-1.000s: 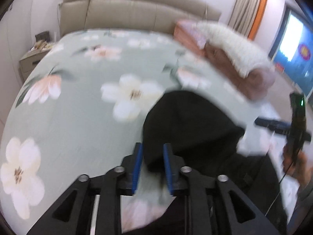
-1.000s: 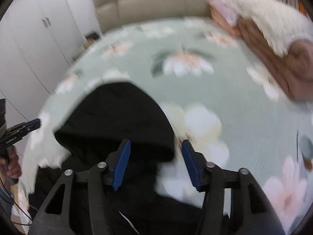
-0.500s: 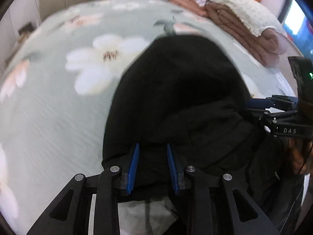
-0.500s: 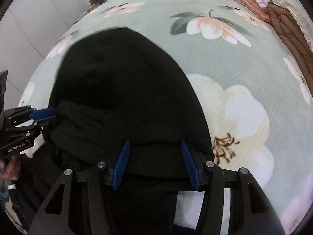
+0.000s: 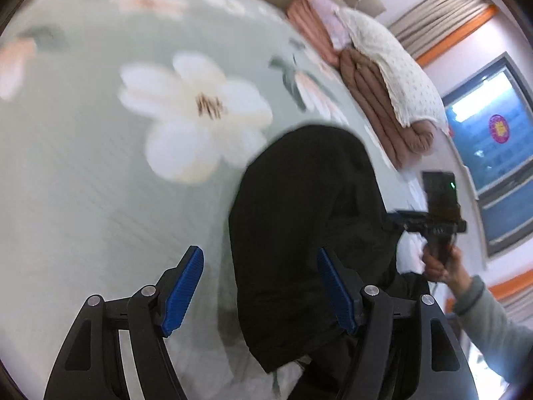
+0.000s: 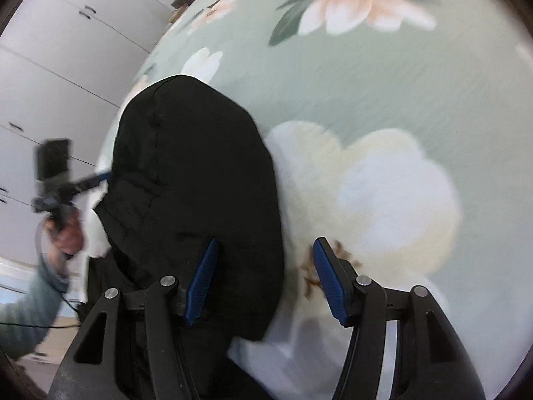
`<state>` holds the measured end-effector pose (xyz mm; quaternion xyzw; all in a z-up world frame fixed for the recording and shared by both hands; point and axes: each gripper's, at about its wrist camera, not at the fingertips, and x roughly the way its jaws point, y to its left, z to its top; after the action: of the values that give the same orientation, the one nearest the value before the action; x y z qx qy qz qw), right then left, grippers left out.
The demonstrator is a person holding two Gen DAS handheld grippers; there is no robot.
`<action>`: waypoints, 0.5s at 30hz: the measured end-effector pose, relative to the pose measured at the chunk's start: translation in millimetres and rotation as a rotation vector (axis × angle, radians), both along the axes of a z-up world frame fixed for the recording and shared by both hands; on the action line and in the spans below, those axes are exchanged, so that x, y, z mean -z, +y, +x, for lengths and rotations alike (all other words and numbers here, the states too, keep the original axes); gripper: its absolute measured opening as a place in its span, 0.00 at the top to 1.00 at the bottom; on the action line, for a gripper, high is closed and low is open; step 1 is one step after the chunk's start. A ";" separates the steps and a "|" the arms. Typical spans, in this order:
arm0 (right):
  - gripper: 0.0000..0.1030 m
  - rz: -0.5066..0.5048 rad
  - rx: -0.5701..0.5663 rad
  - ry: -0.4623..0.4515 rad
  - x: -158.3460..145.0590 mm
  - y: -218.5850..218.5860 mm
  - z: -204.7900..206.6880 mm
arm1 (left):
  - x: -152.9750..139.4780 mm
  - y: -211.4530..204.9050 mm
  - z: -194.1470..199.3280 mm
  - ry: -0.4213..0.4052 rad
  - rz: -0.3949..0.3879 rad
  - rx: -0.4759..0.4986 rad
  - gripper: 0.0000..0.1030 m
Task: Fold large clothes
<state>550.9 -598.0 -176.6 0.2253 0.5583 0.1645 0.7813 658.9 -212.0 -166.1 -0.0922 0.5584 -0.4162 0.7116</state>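
Note:
A black garment [image 5: 306, 220] lies on the green floral bedspread [image 5: 83, 173], its rounded hood end pointing away from me; it also shows in the right wrist view [image 6: 196, 180]. My left gripper [image 5: 260, 283] is open and empty, its jaws spread over the garment's near left edge. My right gripper [image 6: 263, 276] is open and empty, straddling the garment's right edge. Each gripper shows small in the other's view, the right gripper [image 5: 433, 223] beyond the garment's right side and the left gripper [image 6: 66, 186] at its left side.
Folded brown quilts and a cream pillow [image 5: 389, 76] are stacked at the bed's far right. White wardrobe doors [image 6: 50, 66] stand left of the bed. A window [image 5: 493, 153] is at the right. The bedspread [image 6: 383, 100] stretches beyond the garment.
My left gripper was shut on the garment and has opened wide, letting it go. Both grippers have pulled back and tilted. The garment now rests on the bed.

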 end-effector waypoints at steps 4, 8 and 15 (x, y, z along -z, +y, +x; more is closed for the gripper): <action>0.47 0.039 -0.051 -0.036 0.1 27.0 17.1 | 14.2 -27.9 -4.5 0.013 -0.009 0.042 0.32; 0.70 -0.119 -0.098 -0.080 -18.5 60.5 19.2 | -10.9 -46.0 -25.1 -0.124 0.052 0.060 0.79; 0.78 -0.326 -0.134 -0.324 -129.2 107.0 -50.6 | -111.6 -21.8 -108.8 -0.381 0.036 0.106 0.89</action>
<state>500.3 -491.0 -47.3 0.0294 0.4586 0.1577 0.8740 550.2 -233.7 -54.5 0.0306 0.4250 -0.4532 0.7829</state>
